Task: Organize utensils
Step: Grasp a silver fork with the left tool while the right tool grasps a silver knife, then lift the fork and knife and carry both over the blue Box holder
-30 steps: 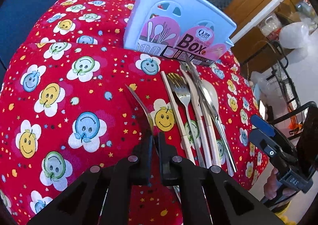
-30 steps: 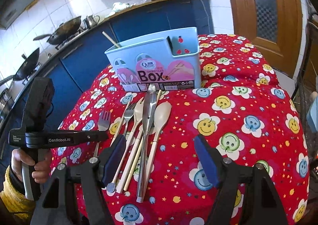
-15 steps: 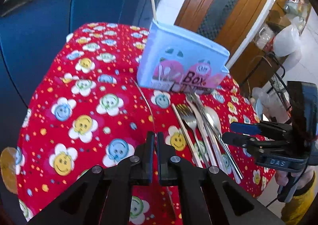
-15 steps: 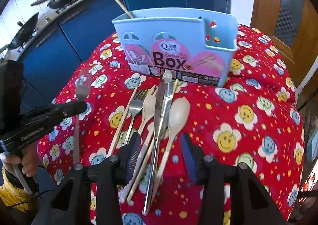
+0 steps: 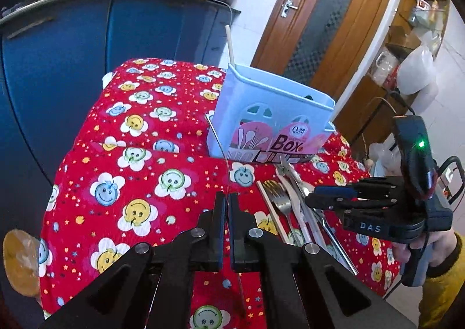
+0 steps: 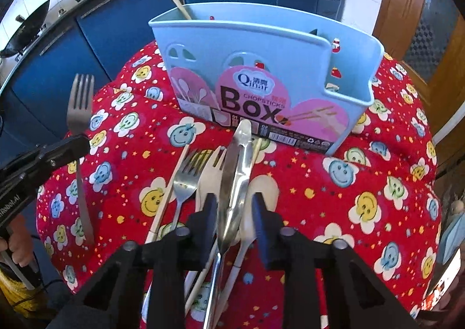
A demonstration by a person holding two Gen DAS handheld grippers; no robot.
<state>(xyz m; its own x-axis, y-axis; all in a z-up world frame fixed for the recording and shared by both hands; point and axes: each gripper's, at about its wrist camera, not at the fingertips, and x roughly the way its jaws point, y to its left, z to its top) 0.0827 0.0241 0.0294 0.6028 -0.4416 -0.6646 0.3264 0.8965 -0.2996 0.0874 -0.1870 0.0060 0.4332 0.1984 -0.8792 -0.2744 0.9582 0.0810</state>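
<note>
We grip a fork [image 6: 80,114] in our left gripper [image 5: 226,207] above the cloth's [image 5: 139,172] left edge, while our right gripper [image 6: 234,207] has just been narrowing around the knife [image 6: 237,166], pads not visibly pressing.

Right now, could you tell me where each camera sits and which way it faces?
Left wrist: on the left gripper, looking down across the red cloth at the blue box; its shut jaws pinch a fork edge-on.
Right wrist: on the right gripper, aimed steeply down at the utensil pile; its jaws have been closing around metal tongs.
Shared: box, cloth, pile, and each other's gripper.
</note>
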